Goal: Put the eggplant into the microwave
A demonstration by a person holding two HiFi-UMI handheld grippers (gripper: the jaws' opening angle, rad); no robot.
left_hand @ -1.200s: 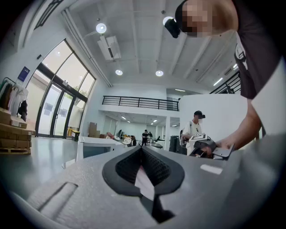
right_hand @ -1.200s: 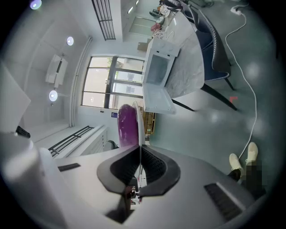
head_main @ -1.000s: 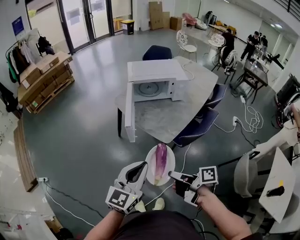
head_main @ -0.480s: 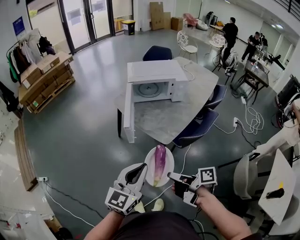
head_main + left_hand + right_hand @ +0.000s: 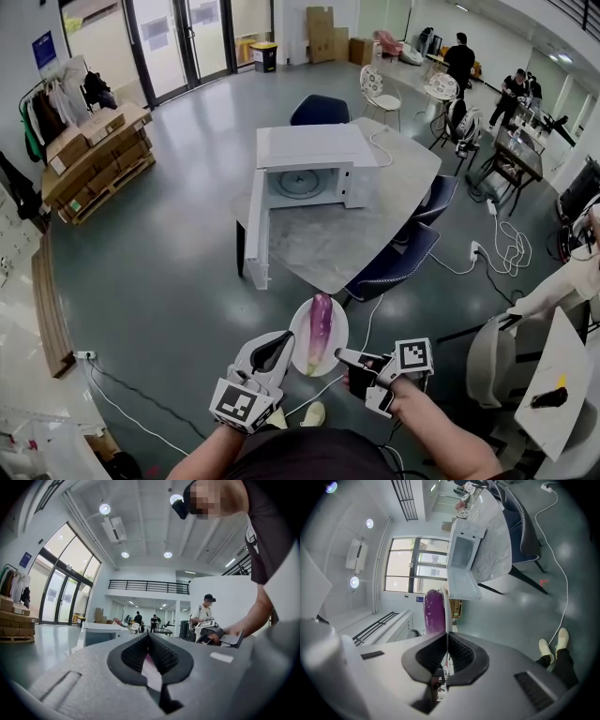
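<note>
The person stands a little back from the desk [image 5: 330, 246], holding a white plate [image 5: 337, 330] between both grippers. The eggplant [image 5: 320, 323] lies lengthwise on that plate, well short of the microwave [image 5: 314, 150]. The left gripper [image 5: 289, 339] has its fingers pinching the plate's left rim, and the right gripper [image 5: 341, 355] has its fingers clamped on the right rim. The microwave sits on the desk with its door [image 5: 255, 230] swung wide towards the person and its chamber showing. Seen along the right gripper, the purple eggplant [image 5: 433, 611] rises just beyond the closed fingers.
</note>
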